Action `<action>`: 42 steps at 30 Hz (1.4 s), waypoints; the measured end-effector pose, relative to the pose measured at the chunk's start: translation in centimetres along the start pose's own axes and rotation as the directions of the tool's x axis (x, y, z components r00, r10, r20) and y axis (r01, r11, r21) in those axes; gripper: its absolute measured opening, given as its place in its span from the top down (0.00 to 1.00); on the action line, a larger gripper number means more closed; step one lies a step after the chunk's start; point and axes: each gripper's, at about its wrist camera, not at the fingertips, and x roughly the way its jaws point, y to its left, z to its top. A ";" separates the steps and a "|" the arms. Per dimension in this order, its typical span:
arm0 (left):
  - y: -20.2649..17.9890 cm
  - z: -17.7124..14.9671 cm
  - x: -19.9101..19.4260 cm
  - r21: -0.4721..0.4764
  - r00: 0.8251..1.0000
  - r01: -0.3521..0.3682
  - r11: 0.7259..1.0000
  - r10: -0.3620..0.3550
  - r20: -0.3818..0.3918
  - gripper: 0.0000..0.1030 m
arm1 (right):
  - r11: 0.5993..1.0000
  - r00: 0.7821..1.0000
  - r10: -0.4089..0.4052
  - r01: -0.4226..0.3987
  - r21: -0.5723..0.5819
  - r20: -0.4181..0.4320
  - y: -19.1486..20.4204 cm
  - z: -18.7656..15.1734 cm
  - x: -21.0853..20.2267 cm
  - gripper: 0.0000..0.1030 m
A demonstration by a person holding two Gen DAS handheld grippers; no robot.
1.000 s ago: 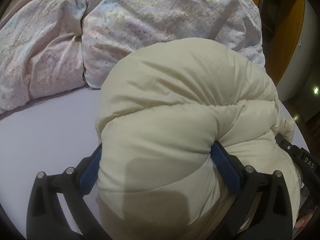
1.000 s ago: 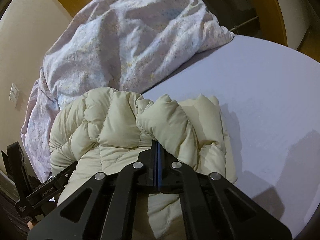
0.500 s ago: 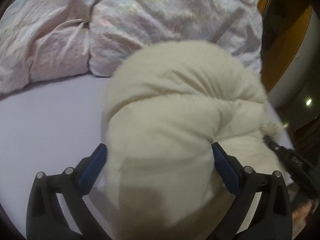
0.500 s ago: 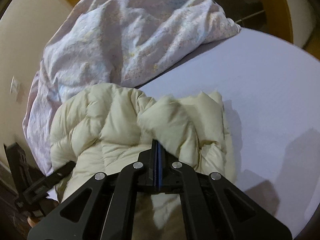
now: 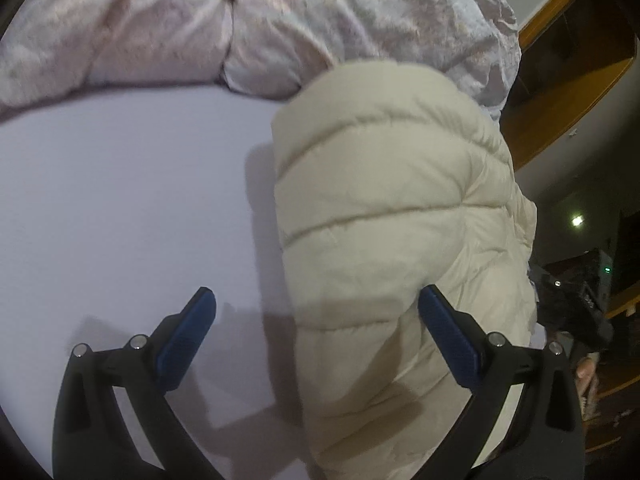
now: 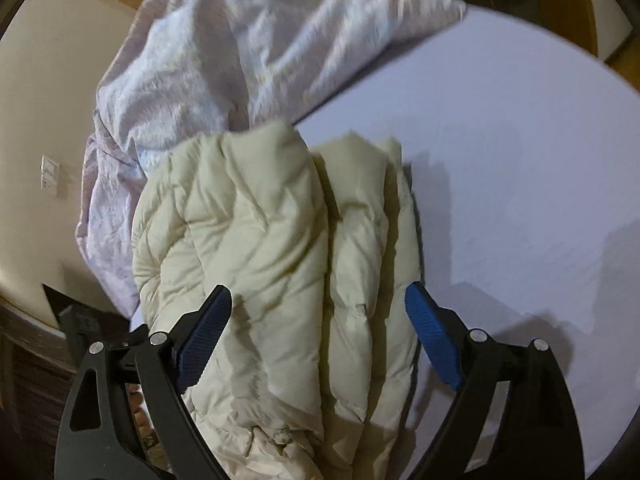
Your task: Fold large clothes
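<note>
Jacket: cream quilted puffer jacket [image 5: 392,216] [image 6: 280,272], folded into a thick bundle, lies on the bed; far end touches the duvet.
Jacket axis: long axis runs near-to-far in both wrist views; quilt seams run across it in left view. Which end is collar – can't tell.
Jacket place: right half of left view, centre-left of right view, near the bed's edge.
L gripper: left gripper [image 5: 316,316] spread wide, holding nothing; right blue pad [image 5: 448,340] just at the jacket's side, left pad [image 5: 186,336] over bare sheet, apart from the fabric.
R gripper: right gripper [image 6: 318,324] also spread wide, nothing held; the bundle lies between its pads [image 6: 204,336], contact unclear.
Surface: pale lilac bed sheet [image 5: 128,208] [image 6: 500,168], smooth, gripper shadows on it.
Duvet: crumpled pinkish-lilac duvet [image 5: 280,20] [image 6: 260,52] heaped at far side.
Room: cream wall w/ light switch [image 6: 50,178] at left in right view; wooden trim [image 5: 560,92] and dark room w/ small lights at right in left view.
Vs 1.0 s ago: L pads were pressed into both sides of the bundle, now it's let go and sits further left; R pads were pinched shut on a fold, now wide apart. Jacket has dropped flatter onto the sheet.
</note>
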 end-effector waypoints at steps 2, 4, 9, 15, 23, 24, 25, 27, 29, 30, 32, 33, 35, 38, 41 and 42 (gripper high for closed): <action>-0.1 -0.1 0.6 -0.006 1.000 0.014 1.000 -0.014 -0.012 0.02 | 1.000 1.000 0.012 -0.012 0.001 -0.025 -0.2 0.0 0.5 0.12; -0.2 -0.3 1.0 -0.013 0.999 0.027 1.000 -0.027 -0.022 0.02 | 1.000 0.999 0.024 -0.024 0.002 -0.045 -0.5 0.0 1.1 0.09; 0.1 -0.8 2.2 -0.050 0.997 0.065 0.997 -0.067 -0.044 0.02 | 1.000 0.999 -0.009 0.009 -0.014 -0.048 -0.9 0.2 1.3 0.04; 0.0 -1.0 2.9 -0.050 0.995 0.082 0.995 -0.084 -0.047 0.02 | 0.997 0.992 0.069 -0.071 -0.017 -0.104 -1.4 -0.1 2.4 0.01; -1.4 -0.8 3.8 -0.054 0.990 0.121 0.991 -0.125 -0.062 0.02 | 0.980 0.970 0.138 -0.163 -0.112 -0.199 1.2 -0.5 4.9 0.03; -1.5 -0.9 3.9 -0.054 0.989 0.127 0.990 -0.131 -0.063 0.02 | 0.978 0.964 0.161 -0.185 -0.100 -0.214 1.4 -0.5 5.2 0.09; -1.7 -1.0 4.0 -0.058 0.986 0.147 0.987 -0.150 -0.065 0.03 | 0.975 0.957 0.181 -0.205 -0.086 -0.226 1.4 -0.6 5.5 0.17; -1.6 -1.1 4.0 -0.076 0.984 0.163 0.984 -0.168 -0.057 0.12 | 0.967 0.944 0.229 -0.249 -0.057 -0.238 1.5 -0.6 6.0 0.32; -1.3 -1.1 3.6 -0.090 0.982 0.179 0.980 -0.183 -0.043 0.24 | 0.959 0.936 0.264 -0.281 -0.044 -0.231 1.4 -0.8 5.8 0.45; -1.0 -1.1 3.3 -0.093 0.981 0.189 0.978 -0.193 -0.034 0.33 | 0.955 0.933 0.280 -0.295 -0.038 -0.227 1.5 -0.8 5.6 0.52; -0.6 -1.1 2.4 -0.095 0.977 0.210 0.973 -0.213 -0.014 0.46 | 0.949 0.929 0.298 -0.313 -0.038 -0.217 1.9 -1.0 5.3 0.59; -0.5 -1.1 1.9 -0.091 0.976 0.218 0.972 -0.219 0.000 0.53 | 0.948 0.930 0.300 -0.315 -0.043 -0.214 2.2 -1.0 5.3 0.63; -0.5 -1.2 0.7 -0.071 0.977 0.211 0.975 -0.209 0.030 0.59 | 0.944 0.929 0.307 -0.325 -0.057 -0.204 3.2 -1.1 5.1 0.68; -0.2 -1.5 -1.4 -0.048 0.981 0.180 0.982 -0.177 0.074 0.62 | 0.933 0.923 0.330 -0.351 -0.082 -0.200 5.1 -1.3 5.4 0.70; 1.3 -1.9 -4.1 -0.058 0.980 0.167 0.984 -0.159 0.124 0.62 | 0.916 0.910 0.355 -0.384 -0.114 -0.213 7.3 -1.5 6.0 0.71; 1.8 -2.0 -4.8 -0.060 0.979 0.164 0.985 -0.154 0.137 0.62 | 0.907 0.903 0.368 -0.401 -0.127 -0.220 8.4 -1.6 6.4 0.71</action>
